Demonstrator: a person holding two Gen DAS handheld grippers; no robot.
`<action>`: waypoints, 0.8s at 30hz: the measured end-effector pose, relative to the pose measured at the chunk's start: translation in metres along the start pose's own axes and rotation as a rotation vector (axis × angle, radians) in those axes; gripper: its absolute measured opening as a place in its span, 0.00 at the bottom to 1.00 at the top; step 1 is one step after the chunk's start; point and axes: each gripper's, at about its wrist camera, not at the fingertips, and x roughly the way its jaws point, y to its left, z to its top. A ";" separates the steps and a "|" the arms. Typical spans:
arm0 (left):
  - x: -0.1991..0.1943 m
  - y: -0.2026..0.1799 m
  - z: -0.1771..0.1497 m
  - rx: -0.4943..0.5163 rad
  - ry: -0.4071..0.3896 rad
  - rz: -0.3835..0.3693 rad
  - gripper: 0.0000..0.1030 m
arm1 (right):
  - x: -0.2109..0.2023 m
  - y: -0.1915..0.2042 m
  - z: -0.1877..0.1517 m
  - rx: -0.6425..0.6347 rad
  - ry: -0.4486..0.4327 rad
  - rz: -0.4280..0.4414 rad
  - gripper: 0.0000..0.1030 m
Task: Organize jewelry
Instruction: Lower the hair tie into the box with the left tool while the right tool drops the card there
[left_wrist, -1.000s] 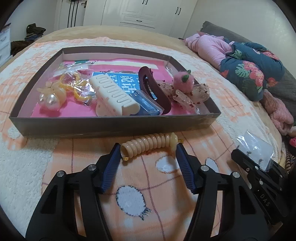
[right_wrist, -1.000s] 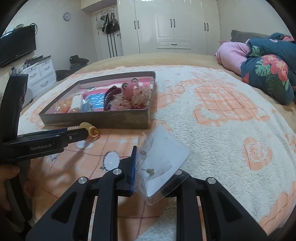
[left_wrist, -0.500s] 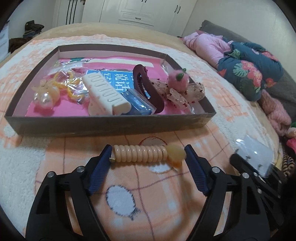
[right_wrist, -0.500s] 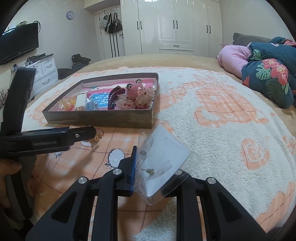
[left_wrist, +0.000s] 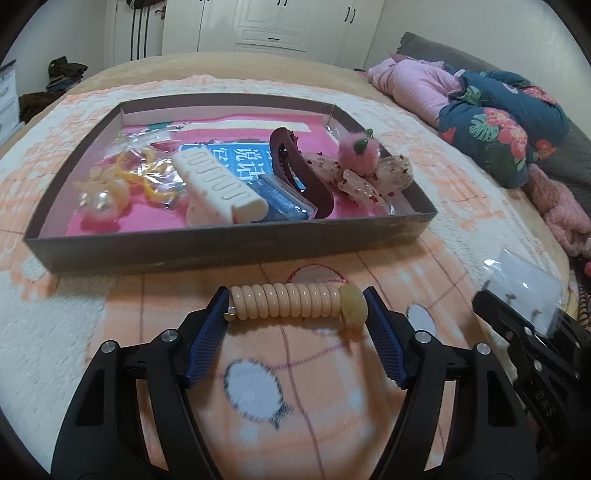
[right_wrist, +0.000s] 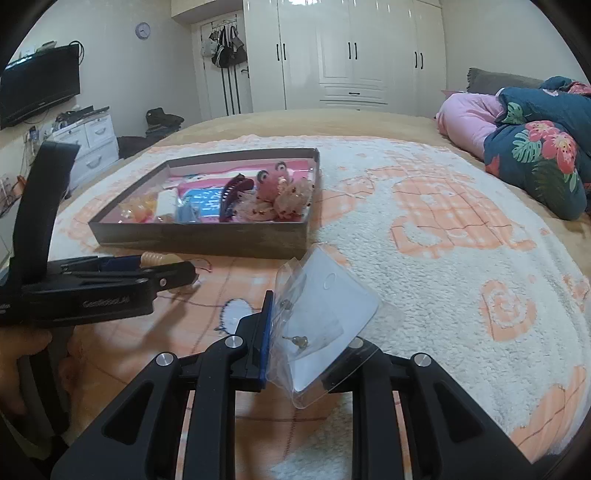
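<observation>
My left gripper (left_wrist: 297, 306) is shut on a peach coiled hair tie (left_wrist: 291, 305), held crosswise between its blue pads just above the blanket, in front of the dark shallow box (left_wrist: 221, 245). The box holds several hair clips and bagged accessories, among them a white claw clip (left_wrist: 218, 186) and a maroon claw clip (left_wrist: 299, 173). My right gripper (right_wrist: 310, 354) is shut on a clear plastic bag of earrings (right_wrist: 325, 321), held to the right of the box (right_wrist: 207, 240). The left gripper (right_wrist: 110, 284) shows at the left of the right wrist view.
Everything lies on a bed with a cream and orange blanket (right_wrist: 443, 229). A pink bundle and a dark floral quilt (left_wrist: 491, 125) lie at the right. White wardrobes (right_wrist: 347, 51), a drawer unit and a TV stand beyond the bed.
The hair tie has straightened between the left pads and the left gripper has pulled back slightly and risen. The right gripper and its bag have barely moved.
</observation>
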 end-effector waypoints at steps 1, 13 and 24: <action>-0.006 0.002 0.000 -0.003 -0.007 -0.005 0.61 | -0.002 0.002 0.001 -0.008 -0.004 0.004 0.19; -0.062 0.030 0.012 -0.048 -0.103 -0.005 0.61 | -0.009 0.036 0.021 -0.096 -0.013 0.074 0.19; -0.080 0.058 0.019 -0.086 -0.146 0.019 0.61 | -0.001 0.065 0.049 -0.125 -0.024 0.141 0.19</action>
